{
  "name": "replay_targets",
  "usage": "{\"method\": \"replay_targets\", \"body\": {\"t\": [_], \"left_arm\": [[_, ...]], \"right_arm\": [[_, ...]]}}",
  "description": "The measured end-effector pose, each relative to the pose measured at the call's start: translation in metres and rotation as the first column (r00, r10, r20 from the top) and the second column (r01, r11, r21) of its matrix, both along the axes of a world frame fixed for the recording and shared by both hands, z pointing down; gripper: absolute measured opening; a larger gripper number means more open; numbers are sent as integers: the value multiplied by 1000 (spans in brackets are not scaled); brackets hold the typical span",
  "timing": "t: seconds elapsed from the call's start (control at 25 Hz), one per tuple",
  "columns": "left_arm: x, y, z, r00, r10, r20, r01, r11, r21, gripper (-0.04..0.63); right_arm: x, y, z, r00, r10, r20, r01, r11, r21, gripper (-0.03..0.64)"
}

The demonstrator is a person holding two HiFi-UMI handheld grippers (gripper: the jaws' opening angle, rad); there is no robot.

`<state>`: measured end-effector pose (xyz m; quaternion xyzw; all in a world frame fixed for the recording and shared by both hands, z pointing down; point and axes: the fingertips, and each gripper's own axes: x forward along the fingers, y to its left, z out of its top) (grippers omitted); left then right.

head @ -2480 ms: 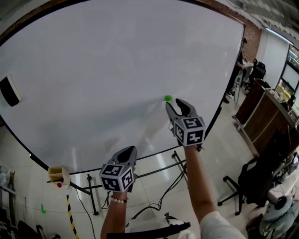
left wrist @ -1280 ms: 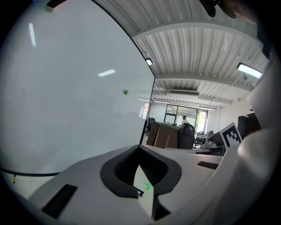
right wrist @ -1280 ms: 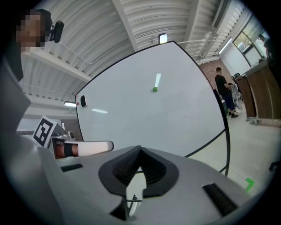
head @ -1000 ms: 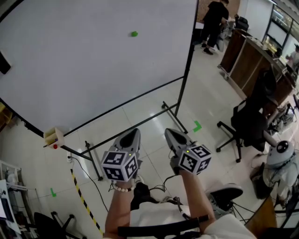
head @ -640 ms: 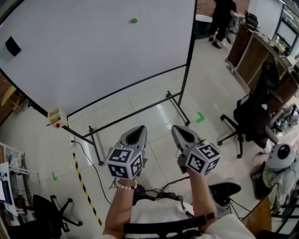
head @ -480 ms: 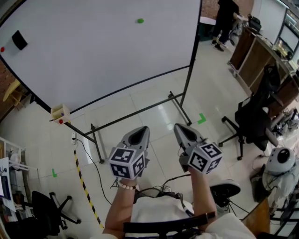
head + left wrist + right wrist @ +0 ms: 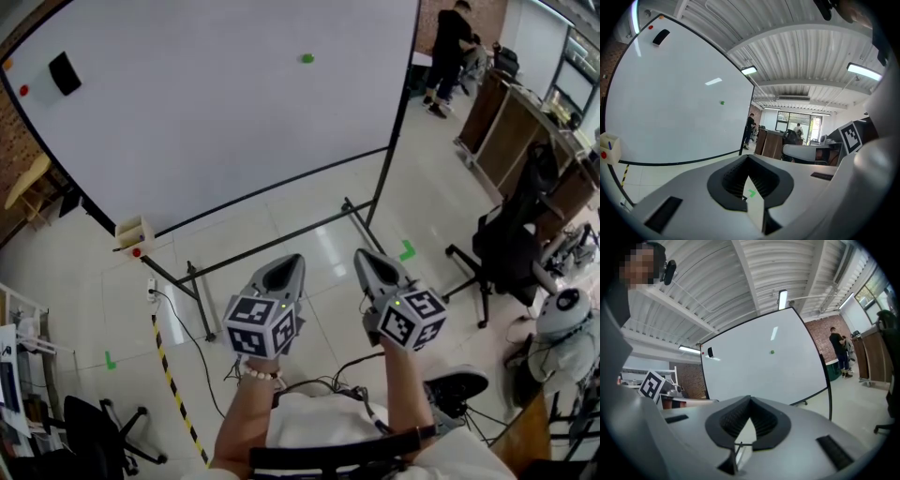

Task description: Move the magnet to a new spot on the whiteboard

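The magnet (image 7: 307, 58) clings to the whiteboard (image 7: 206, 122), far from the fingers (image 7: 281, 275).

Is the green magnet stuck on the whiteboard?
On: the green magnet sits high on the whiteboard, with nothing holding it.

Small round green magnet (image 7: 307, 58), stuck flat on large black-framed white whiteboard (image 7: 206, 122), upper right area.

This looks like an open-plan office or lab workspace. A large whiteboard (image 7: 216, 122) on a metal stand rises at eleven o'clock over a tiled floor (image 7: 309, 234). A black office chair (image 7: 502, 253) and a long wooden counter (image 7: 511, 136) sit between one and three o'clock. Striped hazard tape (image 7: 176, 394) crosses at seven, and a strip light (image 7: 863, 71) hangs under a ribbed ceiling (image 7: 811, 51).
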<state>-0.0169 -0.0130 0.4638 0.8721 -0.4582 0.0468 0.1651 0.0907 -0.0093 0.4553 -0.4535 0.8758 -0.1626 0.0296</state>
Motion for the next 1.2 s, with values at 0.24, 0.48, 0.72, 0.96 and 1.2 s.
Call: {"method": "replay_targets", "body": {"t": [0.24,0.48,0.72,0.96,1.2], "left_arm": [[-16,-2,-6,999,32,-22,-32,999,12,-6],[-27,-3,-7,998,46,-40,-46,999,14,-6],[-36,-2,-11,997,52,-48,-51,999,18,-6],[-43,1,-13,997,53,-53,-52,998,21,-6],[-46,3,-13,997,51,-55,-50,999,18,-6]], "right_arm": [[-15,0,1,996,57,-63,-57,998,-1,0],[-25,1,-1,993,76,-85,-76,997,2,0],[-36,2,-4,992,75,-105,-75,997,5,0],[-43,5,-6,992,73,-105,-73,997,8,0],[-46,8,-5,992,75,-101,-75,997,2,0]]}}
